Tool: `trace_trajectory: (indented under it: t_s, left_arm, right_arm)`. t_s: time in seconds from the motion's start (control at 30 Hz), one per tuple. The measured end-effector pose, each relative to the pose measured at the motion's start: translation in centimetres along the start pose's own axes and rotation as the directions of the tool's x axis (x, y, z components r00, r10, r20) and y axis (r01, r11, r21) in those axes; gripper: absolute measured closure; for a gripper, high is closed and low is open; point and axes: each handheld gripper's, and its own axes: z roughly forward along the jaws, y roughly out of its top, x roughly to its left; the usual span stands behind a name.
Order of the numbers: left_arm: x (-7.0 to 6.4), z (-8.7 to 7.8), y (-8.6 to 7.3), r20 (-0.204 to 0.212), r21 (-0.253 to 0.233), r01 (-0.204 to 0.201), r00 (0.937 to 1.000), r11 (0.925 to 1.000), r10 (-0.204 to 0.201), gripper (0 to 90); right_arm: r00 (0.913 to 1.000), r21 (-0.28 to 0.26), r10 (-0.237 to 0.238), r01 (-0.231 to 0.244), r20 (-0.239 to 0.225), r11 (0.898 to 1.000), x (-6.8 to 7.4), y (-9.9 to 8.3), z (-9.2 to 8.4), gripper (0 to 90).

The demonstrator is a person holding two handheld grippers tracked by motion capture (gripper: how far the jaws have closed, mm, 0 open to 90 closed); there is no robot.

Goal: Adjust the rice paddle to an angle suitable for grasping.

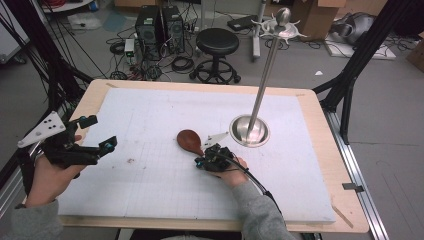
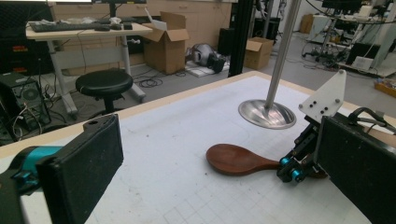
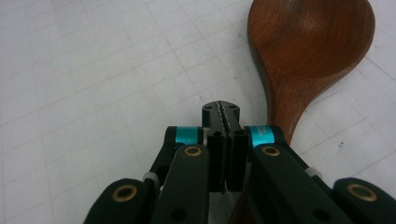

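Resting flat on the white surface (image 1: 150, 190), a wooden spoon (image 1: 190, 141) is lying with its bowl pointing away from the person and its handle running back toward the right tongs (image 1: 200, 162). Those tongs are sitting low over the handle end, and in the right gripper view their jaws are pressed together with nothing between them, while the spoon (image 3: 308, 51) is passing just beside them on one side, its handle slipping under the gripper body. Whether the tongs are actually touching the handle I cannot tell.

The left tongs (image 1: 102, 134) are hovering well apart from the spoon, near the left edge of the surface, with their jaws standing wide open and holding nothing. From the left gripper view the spoon (image 2: 238, 160) is showing between those two black pads, far off, with the right tongs (image 2: 292, 171) at its handle end.

A metal stand (image 1: 260, 95) is rising from a round dished base (image 1: 248, 131) just beyond the spoon; the base is holding nothing besides the pole.
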Motion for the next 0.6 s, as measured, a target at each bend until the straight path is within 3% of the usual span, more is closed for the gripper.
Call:
trace_trajectory:
  t_s: [0.13, 0.6]
  left_arm:
    - [0.0, 0.0, -0.1, -0.004, 0.008, -0.001, 1.0000, 1.0000, 0.001, 1.7]
    - [0.1, -0.5, 0.0, -0.010, -0.006, 0.004, 0.9999, 1.0000, -0.004, 1.7]
  right_arm:
    - [0.9999, 0.005, 0.010, -0.010, -0.005, 1.000, -0.2, -0.1, -0.1, 89.6]
    - [0.9967, 0.018, 0.059, -0.060, 0.056, 0.998, -2.0, -0.5, -1.1, 89.7]
